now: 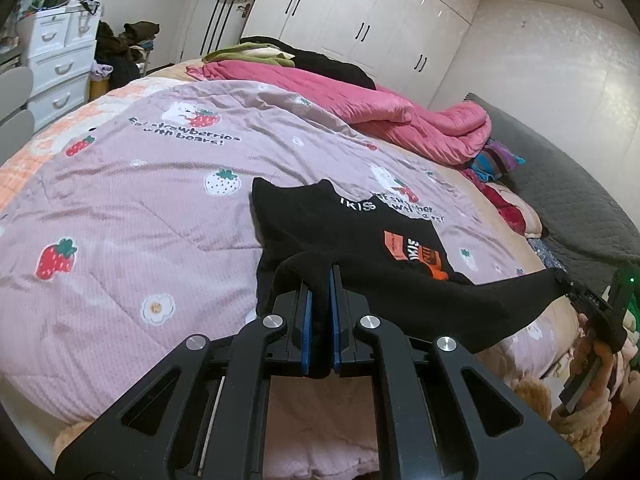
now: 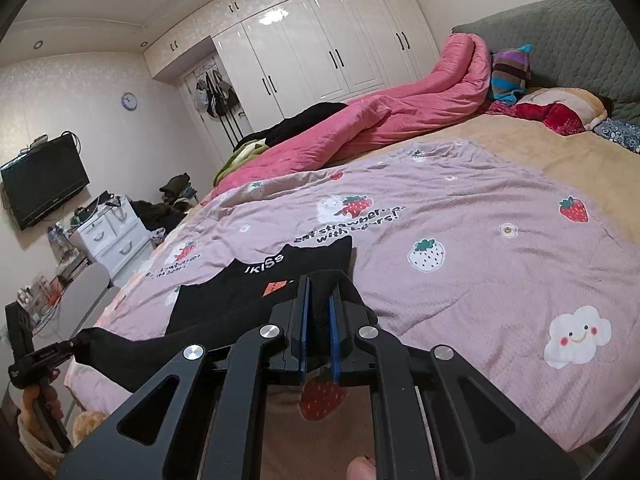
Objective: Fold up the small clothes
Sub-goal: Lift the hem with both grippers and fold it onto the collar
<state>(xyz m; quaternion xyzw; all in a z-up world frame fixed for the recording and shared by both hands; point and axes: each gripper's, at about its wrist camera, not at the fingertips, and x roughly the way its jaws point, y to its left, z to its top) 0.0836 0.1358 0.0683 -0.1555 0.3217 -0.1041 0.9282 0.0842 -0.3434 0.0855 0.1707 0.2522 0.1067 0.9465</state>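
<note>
Broadly, the bed fills the room, spread with a lilac strawberry-print quilt, and a rumpled pink duvet runs along its far side beneath the white wardrobe. Near the quilt's front edge lies the small black top, its white lettering and orange patch facing up; its far part rests flat on the quilt while its near hem is lifted off the bed and stretched between two tools. The left gripper has its blue-padded fingers clamped on one bunch of the black cloth, and the right gripper has its fingers pinched on the other end of that hem. From the left wrist view the right gripper shows at the bed's right edge, with the cloth pulled taut toward it.
</note>
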